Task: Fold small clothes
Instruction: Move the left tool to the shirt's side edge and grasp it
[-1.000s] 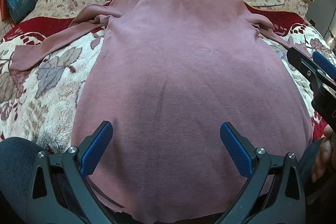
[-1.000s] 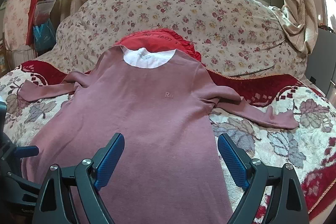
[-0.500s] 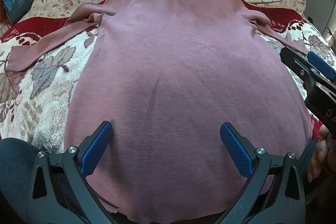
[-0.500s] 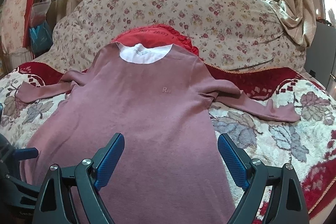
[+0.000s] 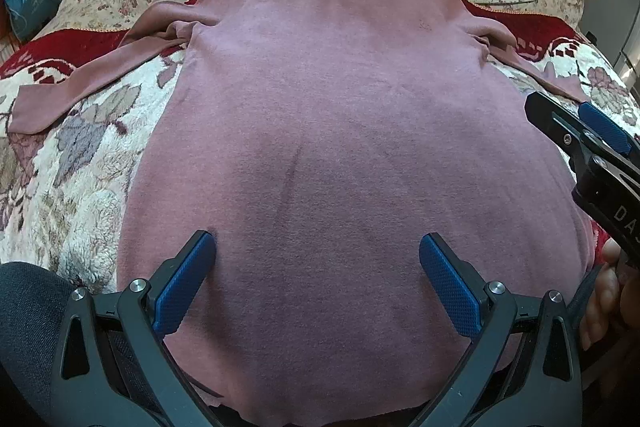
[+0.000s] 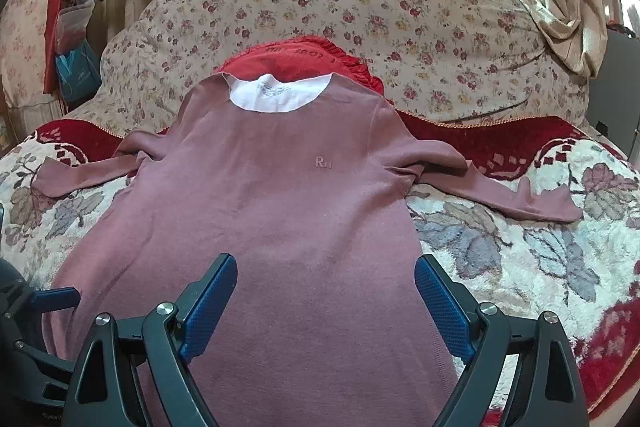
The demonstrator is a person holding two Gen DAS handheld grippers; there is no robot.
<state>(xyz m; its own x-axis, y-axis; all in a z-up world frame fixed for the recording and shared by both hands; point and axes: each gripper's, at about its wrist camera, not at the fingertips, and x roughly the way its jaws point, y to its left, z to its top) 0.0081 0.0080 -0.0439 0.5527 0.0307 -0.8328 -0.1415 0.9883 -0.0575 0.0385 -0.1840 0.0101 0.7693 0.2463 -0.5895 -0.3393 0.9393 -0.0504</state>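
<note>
Mauve long-sleeved knit top (image 6: 256,219) lies flat, face up on floral fleece blanket (image 6: 520,251). Left tongs (image 5: 316,279) and right tongs (image 6: 324,303) spread apart, empty. Soft, light, limp; pinch hem corners or sleeve cuffs.

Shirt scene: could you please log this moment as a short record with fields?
garment: mauve shirt, long-sleeved, front up
layout: spread flat, both sleeves out to the sides
neck: white lining showing
surface: floral blanket
behind: red pillow at the collar
left tool: open, over the lower body of the shirt
right tool: open, over the shirt's right half
folds made: none
</note>
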